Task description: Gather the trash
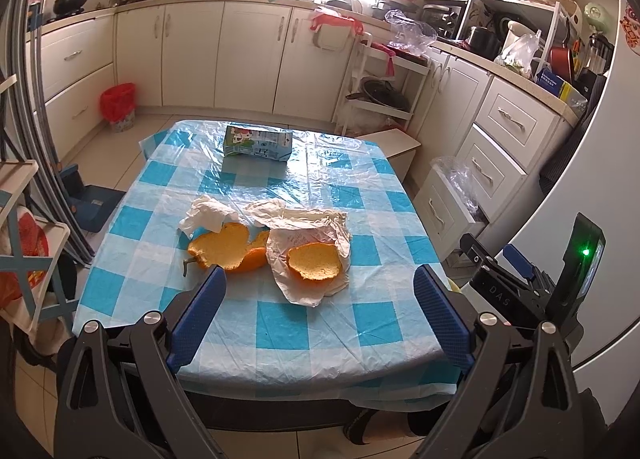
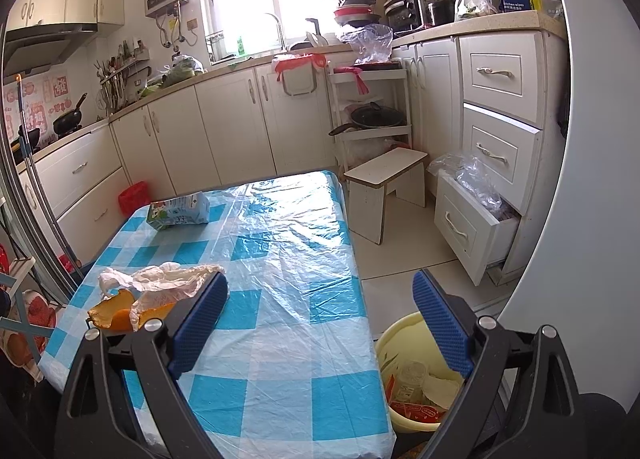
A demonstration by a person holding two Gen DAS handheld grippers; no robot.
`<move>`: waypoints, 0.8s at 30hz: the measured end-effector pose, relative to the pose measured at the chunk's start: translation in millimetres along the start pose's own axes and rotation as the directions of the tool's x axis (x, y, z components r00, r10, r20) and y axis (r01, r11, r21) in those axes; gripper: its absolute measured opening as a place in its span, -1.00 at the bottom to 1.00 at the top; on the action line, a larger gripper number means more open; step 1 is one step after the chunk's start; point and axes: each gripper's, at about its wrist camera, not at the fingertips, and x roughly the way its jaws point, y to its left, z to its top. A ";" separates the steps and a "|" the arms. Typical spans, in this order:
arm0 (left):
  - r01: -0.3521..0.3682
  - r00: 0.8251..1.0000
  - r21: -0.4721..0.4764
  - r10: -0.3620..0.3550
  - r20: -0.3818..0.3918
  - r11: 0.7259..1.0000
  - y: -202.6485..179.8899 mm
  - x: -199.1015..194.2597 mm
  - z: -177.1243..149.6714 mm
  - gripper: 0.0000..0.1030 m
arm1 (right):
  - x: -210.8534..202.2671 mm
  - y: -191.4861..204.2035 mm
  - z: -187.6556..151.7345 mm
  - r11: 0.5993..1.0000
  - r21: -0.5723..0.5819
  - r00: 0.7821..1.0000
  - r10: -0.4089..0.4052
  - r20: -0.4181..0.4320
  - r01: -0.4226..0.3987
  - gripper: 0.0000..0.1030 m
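Lying on the blue-and-white checked surface (image 1: pixel 280 331) are 2 orange peel pieces: the larger peel (image 1: pixel 228 245) on the left with its pale inside facing up and its long axis running left to right, and the smaller peel (image 1: pixel 315 262) cupped on a crumpled white bag (image 1: pixel 308 227). A wrinkled tissue (image 1: pixel 206 215) touches the larger peel at its far edge. A milk carton (image 1: pixel 258 142) lies on its side at the far end, long axis across the surface. The left claw (image 1: pixel 320 307) is released, holding nothing, above the near edge. The right claw (image 2: pixel 320 319) is also released and empty, its right finger above a yellow bin (image 2: pixel 404 343) with wrappers inside, beside the surface.
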 end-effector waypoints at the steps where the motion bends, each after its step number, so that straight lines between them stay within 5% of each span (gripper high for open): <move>1: 0.000 1.000 0.000 0.000 0.000 1.000 0.0 0.0 0.3 0.76 | -0.1 0.3 0.0 1.000 -0.001 1.000 0.000 0.000 0.000 0.75; 24: -0.001 1.000 0.000 0.001 -0.008 1.000 0.7 1.4 -4.3 0.77 | -0.4 0.3 0.0 1.000 -0.001 1.000 0.001 0.001 -0.001 0.75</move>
